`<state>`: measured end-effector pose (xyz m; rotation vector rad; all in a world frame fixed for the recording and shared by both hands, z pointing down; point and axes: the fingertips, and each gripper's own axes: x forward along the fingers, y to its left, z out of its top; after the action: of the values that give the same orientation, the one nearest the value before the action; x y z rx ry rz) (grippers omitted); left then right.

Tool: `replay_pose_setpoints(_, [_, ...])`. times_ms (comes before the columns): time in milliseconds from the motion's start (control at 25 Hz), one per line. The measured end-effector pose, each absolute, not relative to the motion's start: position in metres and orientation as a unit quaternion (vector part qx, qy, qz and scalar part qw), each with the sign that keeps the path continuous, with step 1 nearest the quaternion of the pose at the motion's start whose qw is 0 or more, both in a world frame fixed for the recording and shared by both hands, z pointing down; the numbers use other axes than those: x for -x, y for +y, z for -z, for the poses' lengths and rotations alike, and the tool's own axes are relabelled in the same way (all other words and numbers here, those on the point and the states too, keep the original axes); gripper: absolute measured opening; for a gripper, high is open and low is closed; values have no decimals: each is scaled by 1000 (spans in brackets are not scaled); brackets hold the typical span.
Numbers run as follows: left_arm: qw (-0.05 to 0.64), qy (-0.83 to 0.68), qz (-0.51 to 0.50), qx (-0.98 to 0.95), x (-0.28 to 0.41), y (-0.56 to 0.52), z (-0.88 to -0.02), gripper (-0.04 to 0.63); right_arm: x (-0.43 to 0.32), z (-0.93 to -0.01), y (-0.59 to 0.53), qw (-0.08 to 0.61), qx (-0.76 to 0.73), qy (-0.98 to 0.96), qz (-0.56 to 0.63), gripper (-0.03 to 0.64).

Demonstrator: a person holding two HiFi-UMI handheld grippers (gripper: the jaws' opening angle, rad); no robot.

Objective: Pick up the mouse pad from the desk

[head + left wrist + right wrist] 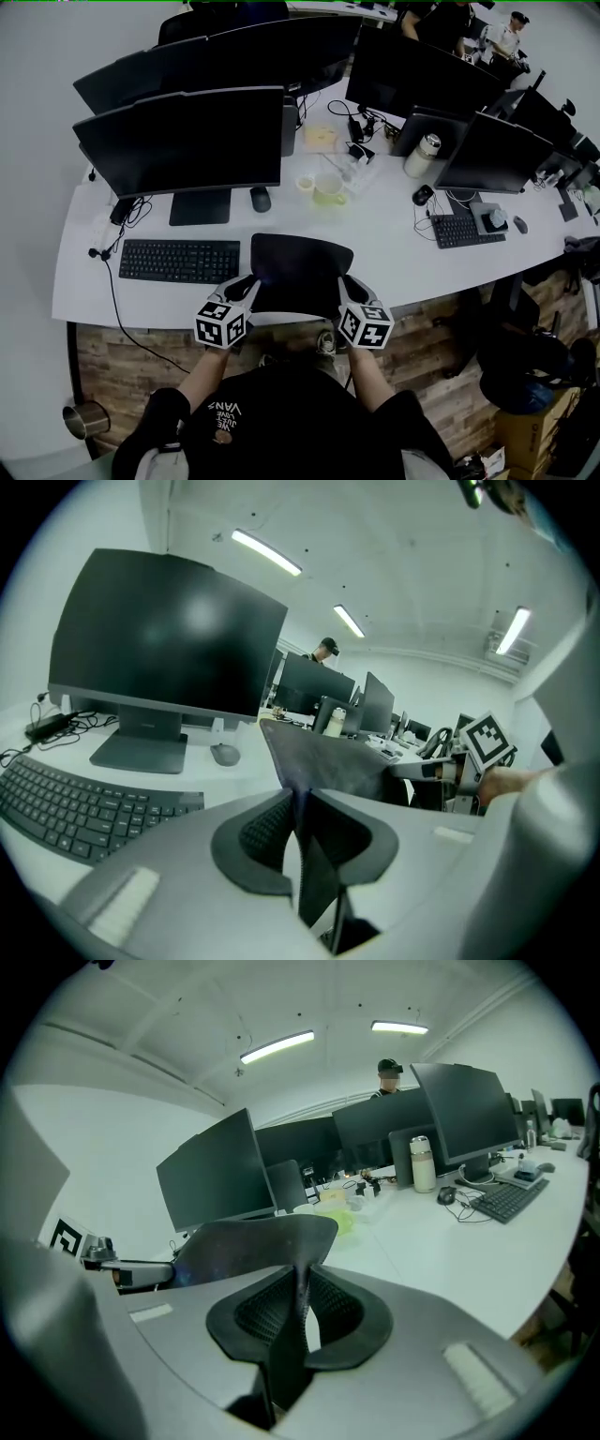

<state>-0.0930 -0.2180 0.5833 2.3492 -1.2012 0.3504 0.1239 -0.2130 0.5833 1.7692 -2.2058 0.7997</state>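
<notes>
The left gripper [251,284] and right gripper [345,284] each clamp a near corner of the black mouse pad [300,267], raised at the desk's [394,239] front edge (it looks thin, light and floppy, so two-sided edge holds suit it)

The left gripper [300,803] has its jaws pinched on the near edge of the dark mouse pad [328,757], which tilts up above the white desk [234,778]; the right gripper [412,769] (its marker cube showing) meets the pad's far side; a keyboard [66,803], mouse [225,754] and monitor [169,639] sit to the left.
</notes>
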Motion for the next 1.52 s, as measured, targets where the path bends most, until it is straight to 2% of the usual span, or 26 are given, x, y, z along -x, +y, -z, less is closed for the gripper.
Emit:
replay_pose_setpoints(400, [221,-436,-105,-866,115,-202,-571,36,-108,-569,-192,93,-608,-746,-256,54])
replay_pose_setpoints(640, [237,-429,-93,-867,119,-195,-574,8,-84,-564,-191,97,-601,-756,-242,46])
replay_pose_setpoints(1520, [208,-441,-36,-872,146,-197,-542,8,-63,-531,-193,63,-606,-764,-211,44])
